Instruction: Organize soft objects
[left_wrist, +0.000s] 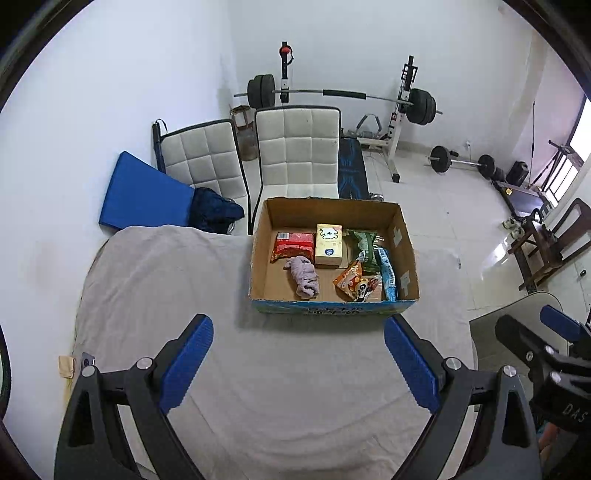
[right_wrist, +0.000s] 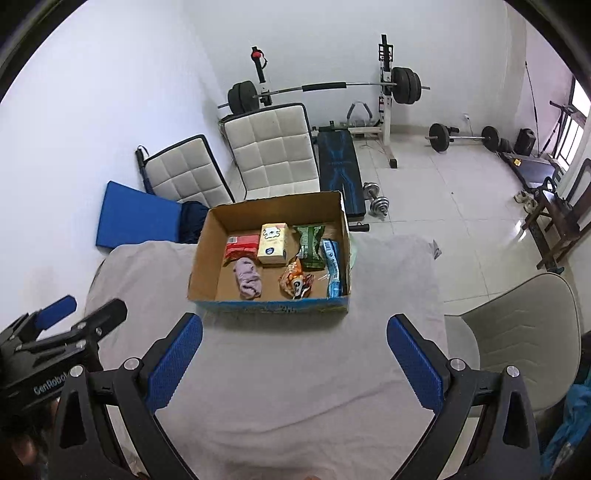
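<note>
Left claw (left_wrist: 298, 363) + right claw (right_wrist: 294, 360) released, empty; purple cloth (left_wrist: 305, 277) in box (left_wrist: 258, 258), long axis running near-to-far.

each wrist view looks steeply down from above the cloth-covered table (left_wrist: 258, 369), set back from it; both share the cardboard box (left_wrist: 406, 240) and the weight bench (right_wrist: 338, 162) beyond.

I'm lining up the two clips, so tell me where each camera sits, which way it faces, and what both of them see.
Left wrist: on the left gripper, looking down along its open fingers at the cardboard box on the cloth-covered table; the right gripper shows at the right edge.
Right wrist: on the right gripper, facing likewise, jaws open and empty; the left gripper shows at the left edge.
Shared: box, lilac cloth, snack packets, chairs, barbell rack.
</note>
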